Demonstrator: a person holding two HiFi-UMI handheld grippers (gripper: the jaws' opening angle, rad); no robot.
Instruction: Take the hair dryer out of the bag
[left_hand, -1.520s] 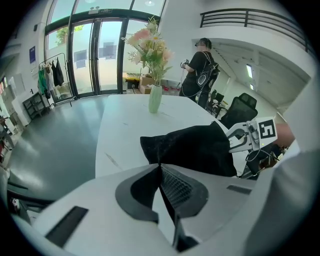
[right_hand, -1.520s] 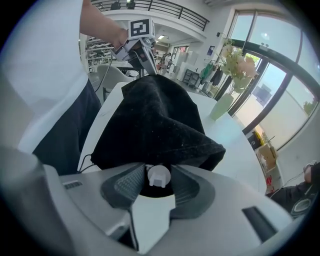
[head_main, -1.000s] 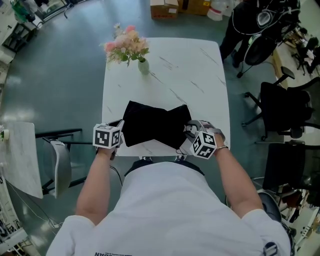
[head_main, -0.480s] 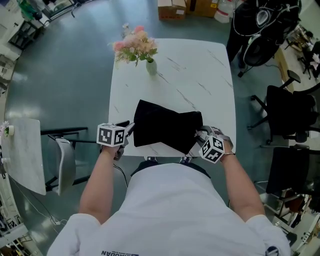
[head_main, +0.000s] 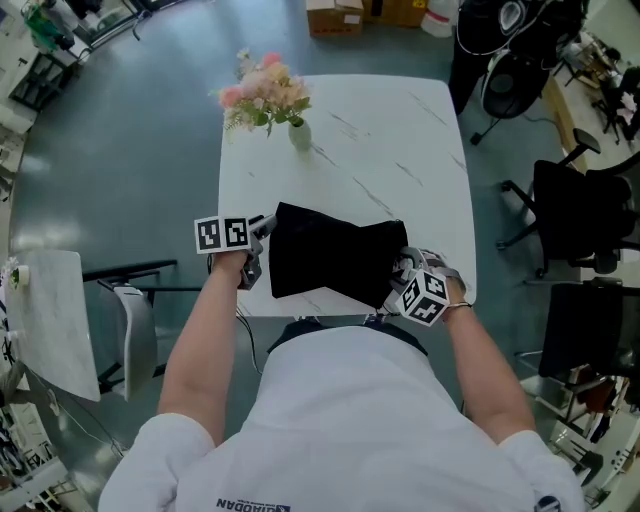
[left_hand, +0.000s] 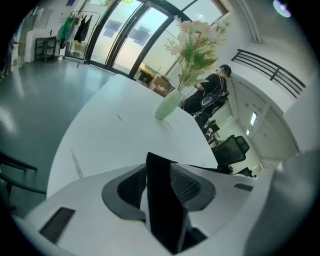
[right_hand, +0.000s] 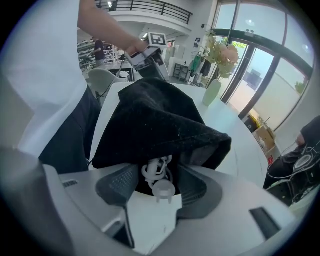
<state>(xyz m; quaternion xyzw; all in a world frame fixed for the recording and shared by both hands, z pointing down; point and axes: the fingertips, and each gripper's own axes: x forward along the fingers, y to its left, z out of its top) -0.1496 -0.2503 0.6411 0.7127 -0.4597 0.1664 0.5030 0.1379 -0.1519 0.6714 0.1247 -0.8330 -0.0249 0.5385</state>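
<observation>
Bag (head_main: 335, 262): black. Table (head_main: 390, 140): white, thin grey veins. Vase (head_main: 300, 135): pale green. Flowers (head_main: 262, 92): pink, green leaves. Marker cube (head_main: 222, 235): black-white squares. Cord (right_hand: 155, 170): white. Floor (head_main: 130, 150): grey-teal.

The black bag (right_hand: 160, 120) at the table's (head_main: 400, 130) near edge hides the body of the hair dryer (right_hand: 158, 166); only its white coiled cord (right_hand: 150, 172) and plug (right_hand: 163, 190) show at the bag's mouth.

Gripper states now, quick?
Left gripper: open, just opened further; black bag edge between jaws.
Right gripper: open, just opened further; white plug and cord between jaws.
</observation>
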